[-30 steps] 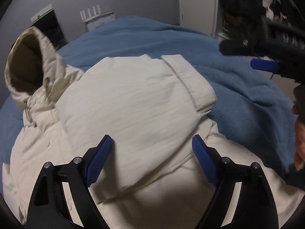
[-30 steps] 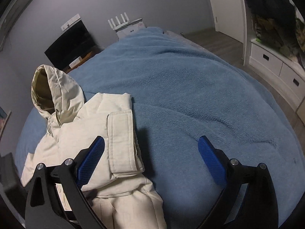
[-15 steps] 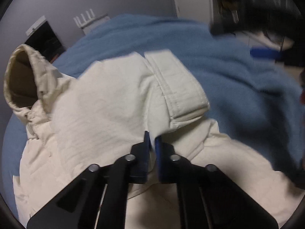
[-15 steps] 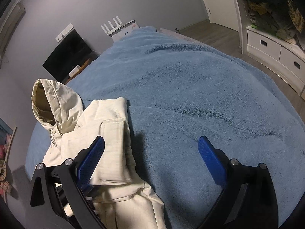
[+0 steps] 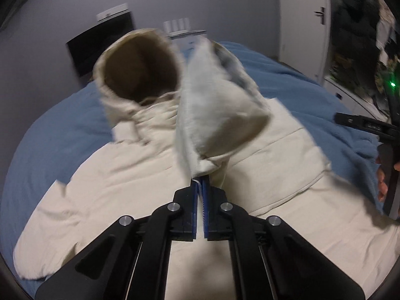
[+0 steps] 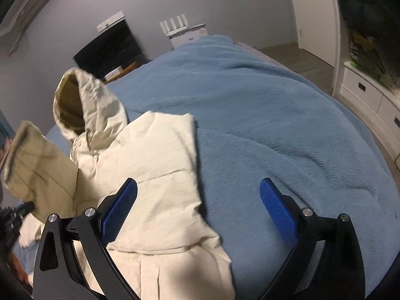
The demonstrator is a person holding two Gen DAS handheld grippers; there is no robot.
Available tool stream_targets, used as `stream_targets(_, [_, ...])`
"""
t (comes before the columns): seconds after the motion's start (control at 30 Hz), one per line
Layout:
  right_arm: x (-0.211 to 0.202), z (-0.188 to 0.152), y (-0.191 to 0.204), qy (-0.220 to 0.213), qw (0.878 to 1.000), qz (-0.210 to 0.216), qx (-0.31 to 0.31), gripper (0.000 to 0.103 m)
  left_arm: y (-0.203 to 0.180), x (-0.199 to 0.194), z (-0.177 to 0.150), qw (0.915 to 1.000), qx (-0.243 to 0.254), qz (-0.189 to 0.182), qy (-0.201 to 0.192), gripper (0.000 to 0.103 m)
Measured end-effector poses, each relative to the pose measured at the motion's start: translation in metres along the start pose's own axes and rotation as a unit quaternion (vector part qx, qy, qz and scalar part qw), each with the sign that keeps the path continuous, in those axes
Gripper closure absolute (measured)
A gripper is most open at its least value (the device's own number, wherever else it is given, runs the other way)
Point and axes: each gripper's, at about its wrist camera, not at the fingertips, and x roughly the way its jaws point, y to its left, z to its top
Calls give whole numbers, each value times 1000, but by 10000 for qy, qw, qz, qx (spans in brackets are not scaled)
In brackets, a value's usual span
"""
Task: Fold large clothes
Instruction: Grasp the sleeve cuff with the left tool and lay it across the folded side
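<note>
Nearest the left wrist camera, the left claw [image 5: 199, 183] is clamped on the cuff of a cream sleeve [image 5: 217, 115], lifting it clear of the cream hooded jacket [image 5: 120, 187] beneath. In the right wrist view, the right claw [image 6: 197, 200] stands wide apart and empty, its left pad over the jacket's edge, its right pad over bare blue blanket [image 6: 275, 115]. The jacket lies spread on the bed, on the blanket. Beyond, the hood [image 5: 137, 70] stands upright, opening toward the camera. Farthest back, against the grey wall, are a dark screen [image 6: 110, 47] and a white router [image 6: 185, 28].
</note>
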Motion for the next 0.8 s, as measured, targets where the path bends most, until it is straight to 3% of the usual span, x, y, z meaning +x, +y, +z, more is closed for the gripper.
stream_targets(0.23, [11, -20, 36, 229, 9972, 109, -708, 9, 55, 32, -45, 9959, -506, 640, 379, 100])
stream_targets(0.4, [25, -33, 48, 518, 9938, 341, -919, 9, 91, 67, -70, 9855, -1350, 410, 943, 99])
stream_targets(0.53, [36, -40, 51, 695, 9918, 300, -1029, 9, 95, 82, -82, 9814, -1476, 282, 1198, 97])
stream_targets(0.67, [42, -46, 53, 766, 9900, 315, -1143, 9, 100, 78, -85, 9802, -1592, 189, 1158, 95])
stream_targets(0.73, [42, -47, 55, 736, 9894, 335, -1207, 9, 102, 76, -89, 9790, -1648, 221, 1180, 89])
stream_targets(0.77, [42, -48, 56, 716, 9893, 346, -1225, 9, 102, 73, -90, 9785, -1671, 288, 1177, 77])
stream_targets(0.8, [42, -49, 57, 696, 9891, 362, -1249, 9, 104, 73, -90, 9781, -1694, 347, 1156, 57])
